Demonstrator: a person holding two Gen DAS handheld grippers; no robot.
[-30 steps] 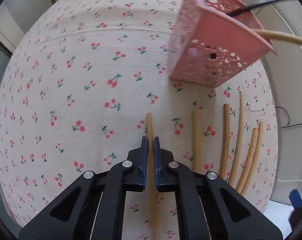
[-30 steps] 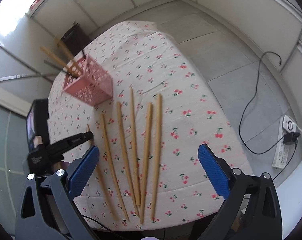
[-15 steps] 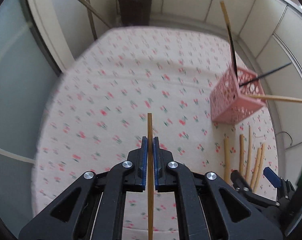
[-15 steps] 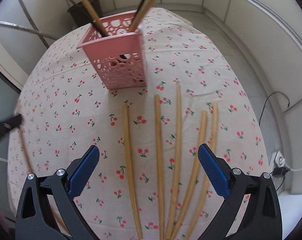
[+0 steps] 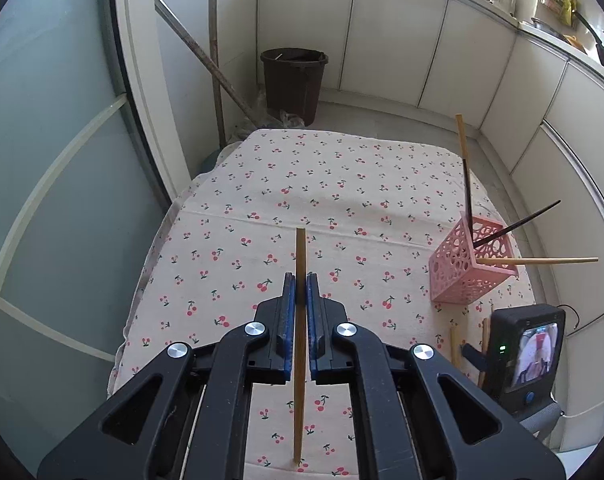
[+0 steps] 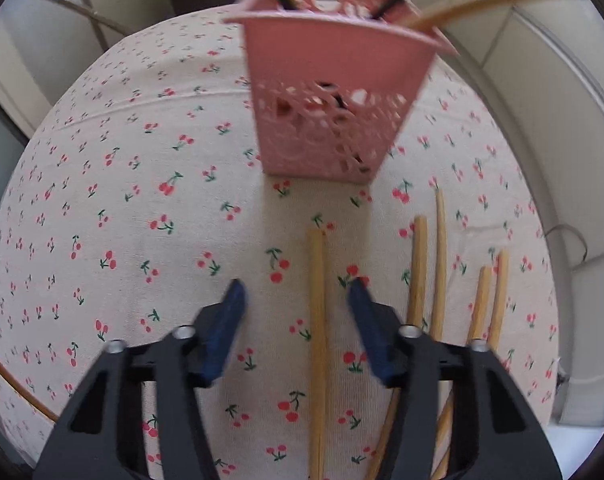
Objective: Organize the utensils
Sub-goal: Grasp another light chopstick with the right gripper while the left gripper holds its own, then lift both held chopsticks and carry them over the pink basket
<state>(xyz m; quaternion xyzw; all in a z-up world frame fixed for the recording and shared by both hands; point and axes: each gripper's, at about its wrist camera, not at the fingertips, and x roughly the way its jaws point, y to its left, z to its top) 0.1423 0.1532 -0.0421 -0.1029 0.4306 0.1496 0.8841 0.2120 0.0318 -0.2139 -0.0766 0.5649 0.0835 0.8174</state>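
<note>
- Wooden chopstick (image 5: 300,320) was pinched tight in the left gripper (image 5: 301,292), now lifted off the table (image 5: 342,184), left of the pink basket (image 5: 472,268).
- Right gripper (image 6: 298,300) had dropped near the basket, jaws closing around another stick (image 6: 317,320), not pinching yet.

A desk (image 5: 230,280) draped in a pale cloth printed with red cherries stands on a light tiled floor (image 5: 382,114). Beyond its far edge a dark brown bucket (image 5: 294,84) sits against a wall of white panels (image 5: 398,40), and two long poles (image 5: 216,60) lean in the corner beside it. On the left runs a frosted glass partition (image 5: 50,160) in a white frame. Daylight fills the room. A ledge (image 5: 542,20) atop the panels carries kitchenware.
</note>
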